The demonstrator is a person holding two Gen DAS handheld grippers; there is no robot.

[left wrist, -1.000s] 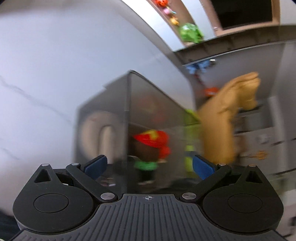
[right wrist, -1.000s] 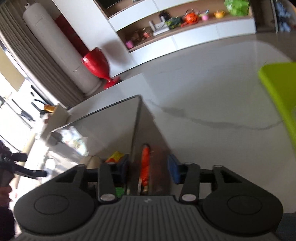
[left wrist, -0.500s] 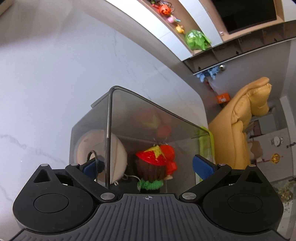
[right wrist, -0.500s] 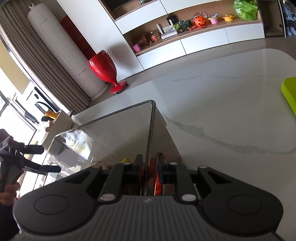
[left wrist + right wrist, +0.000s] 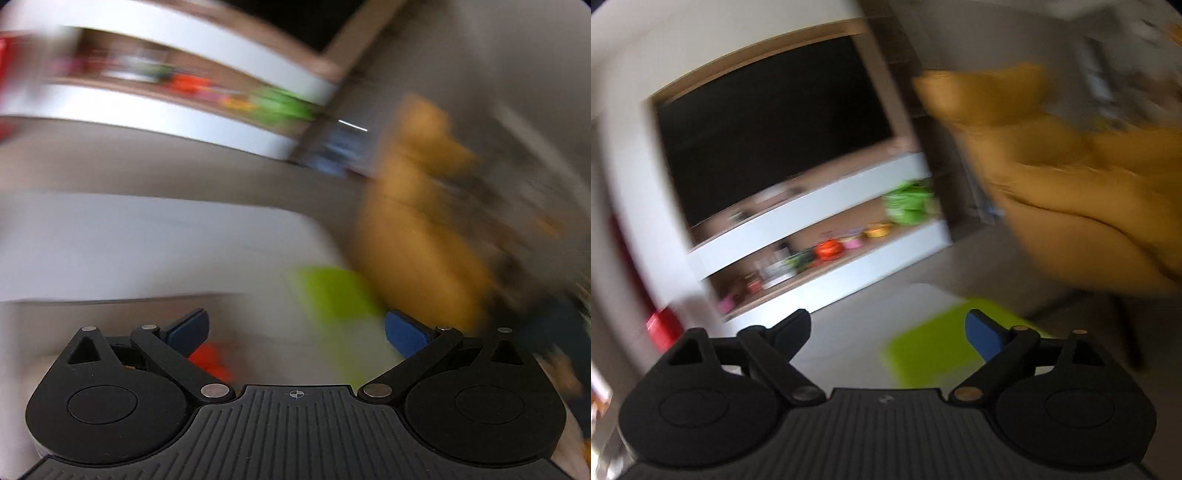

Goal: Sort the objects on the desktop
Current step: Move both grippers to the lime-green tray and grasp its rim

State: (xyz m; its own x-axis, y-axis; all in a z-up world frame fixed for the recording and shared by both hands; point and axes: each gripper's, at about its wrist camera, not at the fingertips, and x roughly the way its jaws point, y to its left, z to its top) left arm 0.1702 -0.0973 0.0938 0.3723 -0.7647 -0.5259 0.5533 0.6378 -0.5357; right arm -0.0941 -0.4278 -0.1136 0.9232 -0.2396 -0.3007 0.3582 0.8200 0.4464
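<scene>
Both views are heavily smeared by motion blur. The left gripper point(image 5: 295, 330), black ribbed plastic with blue pads, is seen spread wide with nothing between its fingers; a blurred red-orange object point(image 5: 212, 360) lies just below its left finger. The right gripper point(image 5: 884, 330) is caught opening, its gap bare. A flat lime-green plastic tray point(image 5: 934, 347) is seen on the pale glossy tabletop point(image 5: 147, 243), beside a mustard-yellow padded armchair point(image 5: 1071, 177).

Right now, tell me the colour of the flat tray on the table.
Lime green tray, clearest in the right wrist view.
</scene>
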